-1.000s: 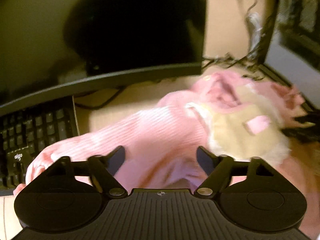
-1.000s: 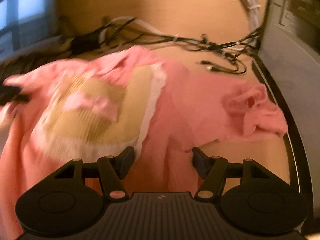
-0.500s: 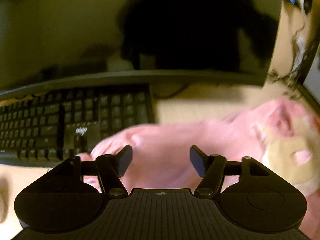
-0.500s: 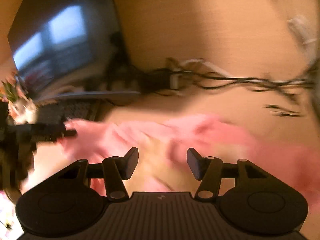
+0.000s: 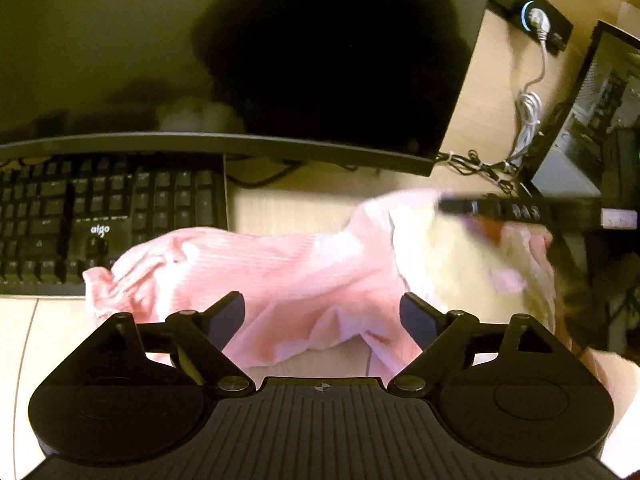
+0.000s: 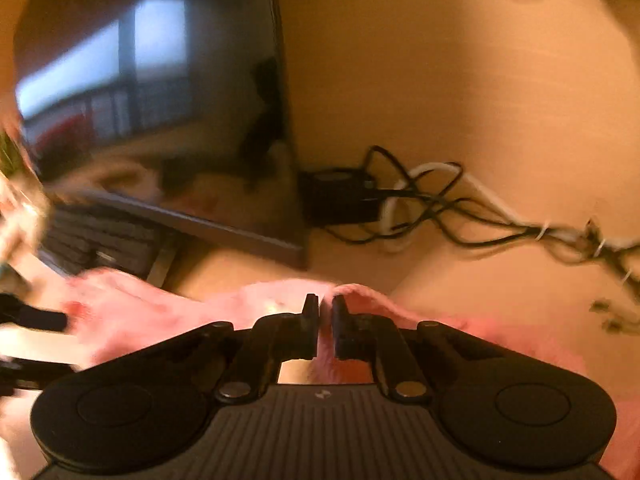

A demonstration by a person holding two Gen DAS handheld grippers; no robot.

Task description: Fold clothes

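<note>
A pink ribbed garment point(image 5: 288, 264) with a cream front patch point(image 5: 452, 264) lies spread on the wooden desk, one sleeve end resting on the keyboard's edge. My left gripper point(image 5: 322, 306) hovers over its near part. Its jaws are opening wide, and the fabric lies beneath them without being pressed. My right gripper point(image 6: 325, 306) is shut on a raised fold of the pink garment point(image 6: 140, 312). In the left wrist view the right gripper point(image 5: 500, 210) shows as a dark bar at the garment's far right top edge.
A large dark monitor point(image 5: 240, 60) stands behind the garment, with a black keyboard point(image 5: 100, 216) under it at the left. Tangled black and white cables point(image 6: 420, 208) lie at the back of the desk. A second dark screen point(image 5: 592, 120) stands at the right.
The right gripper's fingers have closed onto a fold of the pink garment while it swung left toward the monitor. The left gripper has opened wider and shifted left, bringing the keyboard into view.
</note>
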